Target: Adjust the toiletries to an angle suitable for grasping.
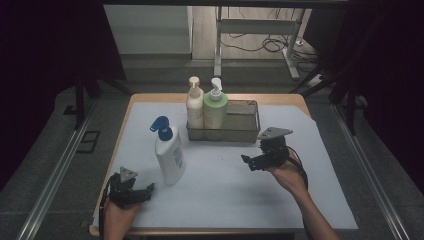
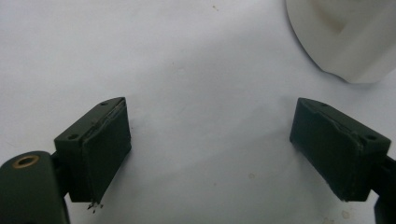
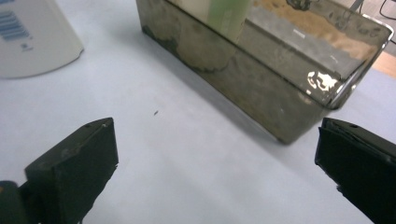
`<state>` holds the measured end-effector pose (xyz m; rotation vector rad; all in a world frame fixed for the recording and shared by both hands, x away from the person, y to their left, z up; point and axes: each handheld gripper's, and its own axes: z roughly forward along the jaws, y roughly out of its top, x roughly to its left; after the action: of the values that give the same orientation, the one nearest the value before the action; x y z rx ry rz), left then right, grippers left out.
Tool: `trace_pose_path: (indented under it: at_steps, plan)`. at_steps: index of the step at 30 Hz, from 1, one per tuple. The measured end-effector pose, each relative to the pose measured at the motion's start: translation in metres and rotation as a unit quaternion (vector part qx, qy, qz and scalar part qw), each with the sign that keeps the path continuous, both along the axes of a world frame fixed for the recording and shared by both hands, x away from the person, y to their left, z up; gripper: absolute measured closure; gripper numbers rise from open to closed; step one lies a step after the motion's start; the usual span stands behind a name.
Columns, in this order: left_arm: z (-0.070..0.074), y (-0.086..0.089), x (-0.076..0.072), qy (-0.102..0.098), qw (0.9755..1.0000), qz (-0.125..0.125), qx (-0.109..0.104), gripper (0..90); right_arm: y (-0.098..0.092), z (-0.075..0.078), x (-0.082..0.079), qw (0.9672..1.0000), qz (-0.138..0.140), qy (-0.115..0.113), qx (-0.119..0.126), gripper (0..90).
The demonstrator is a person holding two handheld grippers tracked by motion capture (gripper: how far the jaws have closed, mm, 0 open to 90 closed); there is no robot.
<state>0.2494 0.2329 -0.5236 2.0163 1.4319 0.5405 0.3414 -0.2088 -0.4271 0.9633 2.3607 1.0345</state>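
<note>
A white lotion bottle point(image 1: 169, 155) with a blue pump stands upright on the white sheet at the left. My left gripper point(image 1: 146, 192) rests near the front edge just left of it, open, with nothing between its fingers point(image 2: 210, 149); the bottle's base point(image 2: 345, 37) lies ahead to the right. A metal basket point(image 1: 246, 131) at the back holds a cream bottle point(image 1: 194, 106) and a green bottle point(image 1: 215, 109) at its left end. My right gripper point(image 1: 248, 162) hovers in front of the basket's right end, open and empty point(image 3: 215, 163), facing the basket wall point(image 3: 261, 84).
The white sheet point(image 1: 230, 190) covers the wooden table point(image 1: 150, 97). The basket's right half point(image 1: 242, 112) holds nothing. Bare sheet lies between the two grippers. Beyond the table stand a desk frame and cables point(image 1: 265, 45) on the floor.
</note>
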Motion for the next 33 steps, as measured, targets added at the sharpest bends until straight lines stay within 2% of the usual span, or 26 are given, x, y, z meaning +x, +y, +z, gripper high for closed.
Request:
trace_pose_path:
  at_steps: [10, 23, 30, 33]
  plan:
    - [0.000, 0.000, 0.000, 0.000, 1.0000, 0.000, 0.000, 12.2, -0.021, -0.009, -0.023, 1.0000, -0.006, 0.001, 0.000, 0.0]
    - [0.000, 0.000, 0.000, 0.000, 1.0000, 0.001, -0.001, 12.3, -0.050, -0.032, -0.050, 0.9996, -0.029, 0.002, 0.003, 0.0]
    - [0.000, 0.000, 0.000, 0.001, 1.0000, 0.000, 0.000, 12.3, -0.061, -0.050, -0.057, 0.9991, -0.040, 0.012, 0.005, 0.0]
    - [0.000, 0.000, 0.000, 0.001, 1.0000, 0.000, 0.000, 12.3, -0.064, -0.061, -0.058, 0.9989, -0.042, 0.022, -0.004, 0.0]
